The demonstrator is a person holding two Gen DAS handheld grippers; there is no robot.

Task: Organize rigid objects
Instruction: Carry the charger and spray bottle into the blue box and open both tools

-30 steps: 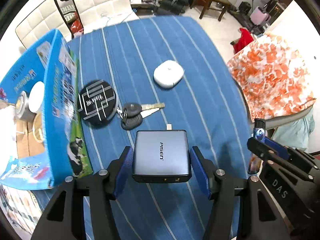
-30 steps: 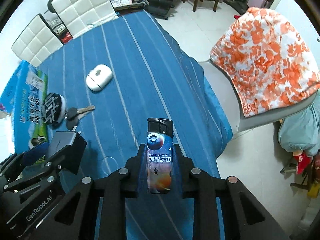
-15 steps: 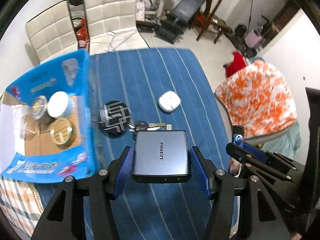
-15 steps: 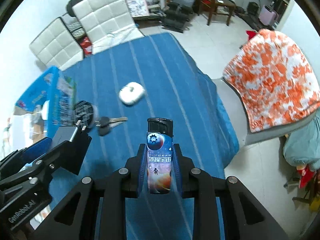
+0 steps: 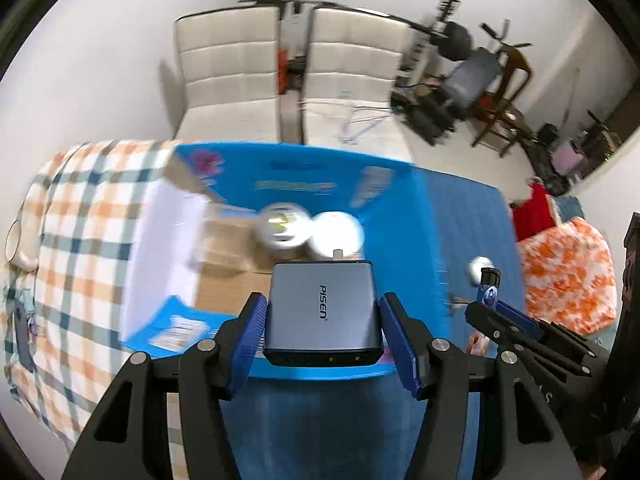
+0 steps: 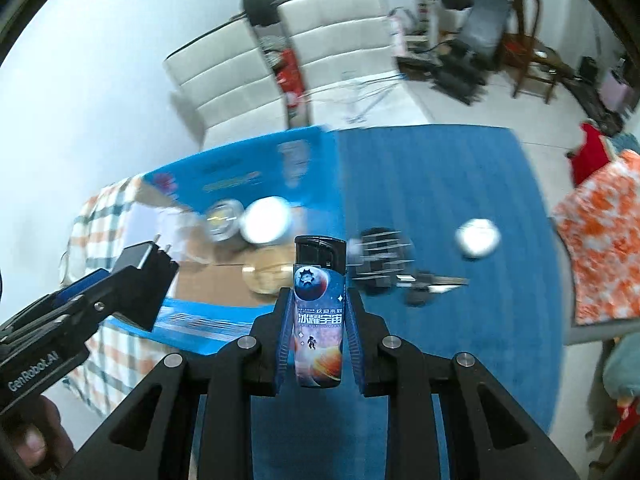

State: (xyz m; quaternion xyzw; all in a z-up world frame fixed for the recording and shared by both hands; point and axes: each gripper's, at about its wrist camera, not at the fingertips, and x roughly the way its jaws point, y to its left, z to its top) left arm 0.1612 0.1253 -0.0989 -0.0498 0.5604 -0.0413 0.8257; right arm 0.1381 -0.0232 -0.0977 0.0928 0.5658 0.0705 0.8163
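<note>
Left gripper (image 5: pixel 322 316) clamps grey PISEN charger (image 5: pixel 322 308), held above open blue cardboard box (image 5: pixel 304 184). Right gripper (image 6: pixel 318 320) clamps space-print lighter (image 6: pixel 319 320) upright over blue striped tablecloth (image 6: pixel 440 184), beside box.

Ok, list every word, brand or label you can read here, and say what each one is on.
"PISEN": top of the grey rectangular charger held in the left gripper.
"GenRobot.AI": side of the left gripper, in the right wrist view.
"WELCOME": space-print lighter in the right gripper; its Chinese characters are too small to read.
Blue cardboard box: print blurred, unreadable.
</note>
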